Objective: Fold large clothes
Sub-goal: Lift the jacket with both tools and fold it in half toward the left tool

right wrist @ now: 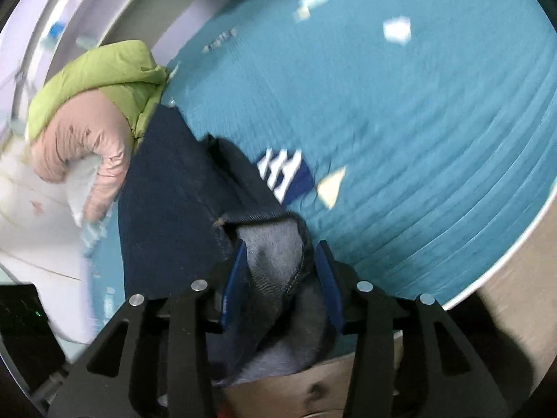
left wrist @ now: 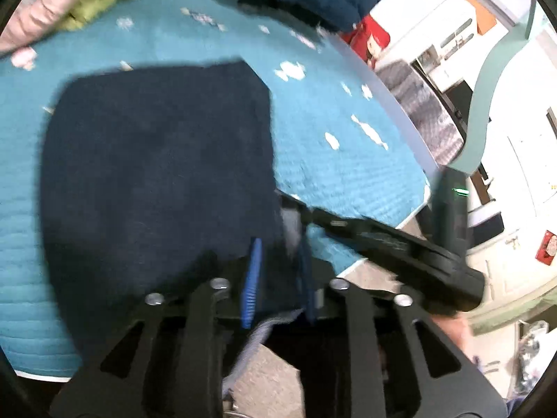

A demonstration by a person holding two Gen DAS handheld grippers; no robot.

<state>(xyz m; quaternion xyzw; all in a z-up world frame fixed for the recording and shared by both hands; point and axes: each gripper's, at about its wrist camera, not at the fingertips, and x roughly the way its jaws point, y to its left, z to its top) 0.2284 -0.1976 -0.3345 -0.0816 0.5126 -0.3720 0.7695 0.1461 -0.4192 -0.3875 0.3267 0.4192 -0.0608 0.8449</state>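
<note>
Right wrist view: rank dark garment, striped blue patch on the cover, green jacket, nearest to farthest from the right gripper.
1. dark garment: pinched between the fingers of the right gripper, trailing up-left.
2. striped blue patch: on the teal cover, just beyond the fingertips.
3. green jacket: far upper left, at the cover's edge.

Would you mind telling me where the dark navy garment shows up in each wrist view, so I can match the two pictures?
Left wrist: the dark navy garment fills the centre-left, spread on the teal cover, its near edge in the left gripper.
Right wrist: it runs from centre-left down to the right gripper, which clamps its grey-lined edge.
Shared landmark: the green and pink puffer jacket, upper left in both.
</note>
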